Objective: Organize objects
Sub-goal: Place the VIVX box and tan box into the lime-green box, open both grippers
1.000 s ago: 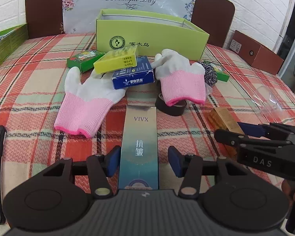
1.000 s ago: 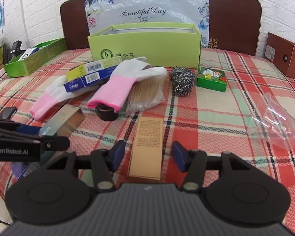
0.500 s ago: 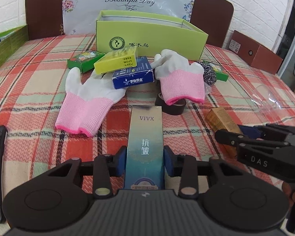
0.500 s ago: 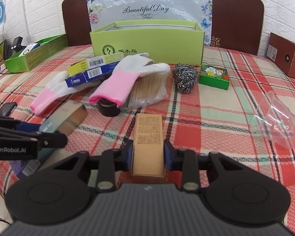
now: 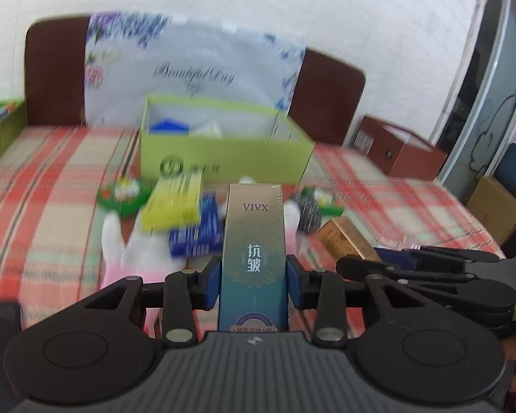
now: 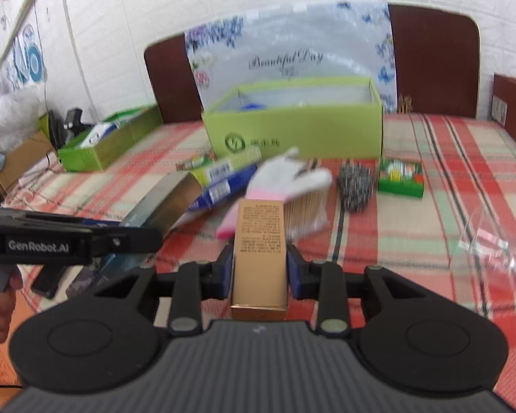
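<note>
My left gripper [image 5: 254, 284] is shut on a tall blue-gold VIVX box [image 5: 254, 241], lifted off the checked tablecloth. My right gripper [image 6: 259, 270] is shut on a slim gold box [image 6: 259, 241], also raised; the same gold box [image 5: 347, 241] shows at the right of the left wrist view. The VIVX box [image 6: 161, 199] appears at the left of the right wrist view. Behind both stands the open lime-green box [image 5: 223, 151], with blue and white items inside. Below lie white-and-pink gloves [image 6: 285, 179], a yellow box [image 5: 173, 206] and a blue box [image 5: 196, 237].
A steel scourer [image 6: 356, 186], a small green packet [image 6: 400, 177] and a clear plastic bag [image 6: 495, 241] lie on the right of the table. Another green tray [image 6: 110, 141] sits far left. A brown box [image 5: 399, 151] stands at the right edge.
Both grippers closed on their boxes, then lifted them off the table. The view tilted up, so the green box's inside now shows.
</note>
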`<state>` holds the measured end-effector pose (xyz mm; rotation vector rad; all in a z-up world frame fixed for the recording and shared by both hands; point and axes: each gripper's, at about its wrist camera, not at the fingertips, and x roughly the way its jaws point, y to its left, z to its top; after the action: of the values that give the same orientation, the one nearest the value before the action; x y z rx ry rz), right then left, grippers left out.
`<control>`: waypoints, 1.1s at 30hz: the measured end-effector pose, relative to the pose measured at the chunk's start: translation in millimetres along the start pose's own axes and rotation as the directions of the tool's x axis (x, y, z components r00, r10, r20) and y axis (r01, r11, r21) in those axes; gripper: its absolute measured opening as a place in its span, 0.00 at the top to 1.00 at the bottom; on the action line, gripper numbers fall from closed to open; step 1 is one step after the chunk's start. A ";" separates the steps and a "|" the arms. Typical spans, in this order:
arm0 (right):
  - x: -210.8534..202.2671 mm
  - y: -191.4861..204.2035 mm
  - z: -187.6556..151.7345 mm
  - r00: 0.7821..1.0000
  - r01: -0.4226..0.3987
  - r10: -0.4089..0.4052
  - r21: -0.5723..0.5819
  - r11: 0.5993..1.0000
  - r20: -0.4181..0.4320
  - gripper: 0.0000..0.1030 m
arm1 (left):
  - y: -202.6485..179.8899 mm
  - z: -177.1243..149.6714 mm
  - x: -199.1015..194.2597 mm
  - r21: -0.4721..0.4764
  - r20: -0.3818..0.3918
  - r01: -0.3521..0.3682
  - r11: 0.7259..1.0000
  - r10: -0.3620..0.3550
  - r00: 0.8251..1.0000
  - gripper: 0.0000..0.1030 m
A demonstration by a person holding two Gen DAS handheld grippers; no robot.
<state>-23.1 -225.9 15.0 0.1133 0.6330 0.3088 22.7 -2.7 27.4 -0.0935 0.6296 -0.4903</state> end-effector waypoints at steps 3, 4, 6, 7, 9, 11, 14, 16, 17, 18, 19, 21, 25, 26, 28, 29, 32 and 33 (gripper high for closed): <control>-7.5 -4.6 24.3 0.999 -0.003 0.004 -0.021 1.000 0.052 0.70 | -6.4 35.1 -5.9 0.037 0.076 0.014 0.999 -0.016 0.997 0.61; -9.1 -6.0 33.3 0.997 0.003 -0.001 -0.032 0.999 0.072 0.70 | -7.8 47.1 -7.6 0.045 0.101 0.020 0.999 -0.024 0.995 0.61; -10.6 -9.7 51.8 0.993 0.020 -0.014 -0.052 0.998 0.119 0.70 | -12.4 70.0 -8.0 0.064 0.143 0.036 0.997 -0.045 0.989 0.61; -11.3 -11.7 61.2 0.990 0.028 -0.019 -0.059 0.998 0.141 0.70 | -14.3 83.5 -7.0 0.072 0.164 0.045 0.996 -0.056 0.985 0.61; -10.3 -16.7 81.6 0.983 0.043 -0.029 -0.074 0.996 0.181 0.70 | -17.0 107.9 0.1 0.083 0.186 0.050 0.995 -0.065 0.980 0.61; -6.1 -21.7 100.0 0.977 0.061 -0.040 -0.094 0.994 0.207 0.70 | -16.8 131.0 12.5 0.067 0.196 0.056 0.996 -0.069 0.978 0.61; 6.7 -33.4 125.2 0.972 0.087 -0.061 -0.107 0.990 0.228 0.70 | -15.0 160.8 39.2 0.033 0.188 0.068 0.997 -0.073 0.980 0.61; 20.5 -44.0 139.6 0.969 0.111 -0.083 -0.110 0.988 0.233 0.70 | -14.5 175.8 62.3 0.021 0.176 0.053 0.998 -0.056 0.983 0.61; 30.6 -46.9 146.5 0.968 0.129 -0.100 -0.113 0.985 0.231 0.70 | -14.4 182.1 74.8 0.021 0.162 0.038 0.999 -0.041 0.986 0.61; 40.6 -50.1 152.4 0.967 0.142 -0.114 -0.110 0.984 0.227 0.70 | -14.1 186.6 88.1 0.023 0.149 0.026 0.999 -0.029 0.988 0.61; 51.1 -54.2 157.6 0.968 0.149 -0.123 -0.104 0.983 0.220 0.70 | -13.5 189.7 100.2 0.021 0.138 0.021 1.000 -0.024 0.990 0.61; 72.4 -61.4 166.2 0.970 0.158 -0.136 -0.093 0.983 0.203 0.70 | -8.4 194.6 128.2 -0.004 0.107 0.029 1.000 -0.029 0.994 0.61; 118.8 -69.1 178.4 0.969 0.197 -0.175 -0.115 0.974 0.176 0.70 | 3.0 199.8 186.2 -0.059 0.054 0.038 0.998 -0.035 0.998 0.61; 129.8 -70.6 181.2 0.968 0.207 -0.185 -0.123 0.971 0.169 0.70 | 6.2 199.7 198.3 -0.074 0.040 0.038 0.997 -0.036 0.999 0.61; 150.8 -80.1 184.3 0.969 0.218 -0.198 -0.135 0.967 0.148 0.70 | 13.1 198.6 219.2 -0.088 0.016 0.039 0.995 -0.038 0.999 0.61; 160.6 -84.6 186.0 0.970 0.219 -0.200 -0.138 0.966 0.136 0.70 | 16.3 197.9 228.5 -0.094 0.008 0.038 0.995 -0.037 0.999 0.61; 185.3 -97.1 186.2 0.975 0.213 -0.199 -0.144 0.967 0.100 0.70 | 25.7 194.7 249.5 -0.108 -0.009 0.035 0.994 -0.036 0.999 0.61; 193.0 -100.5 185.4 0.976 0.211 -0.199 -0.148 0.966 0.089 0.70 | 28.6 194.1 255.8 -0.108 -0.015 0.033 0.994 -0.035 0.999 0.61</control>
<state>259.7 -261.8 35.0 -0.0912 0.5398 0.1519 326.8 -109.0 38.9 -0.2028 0.6715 -0.4902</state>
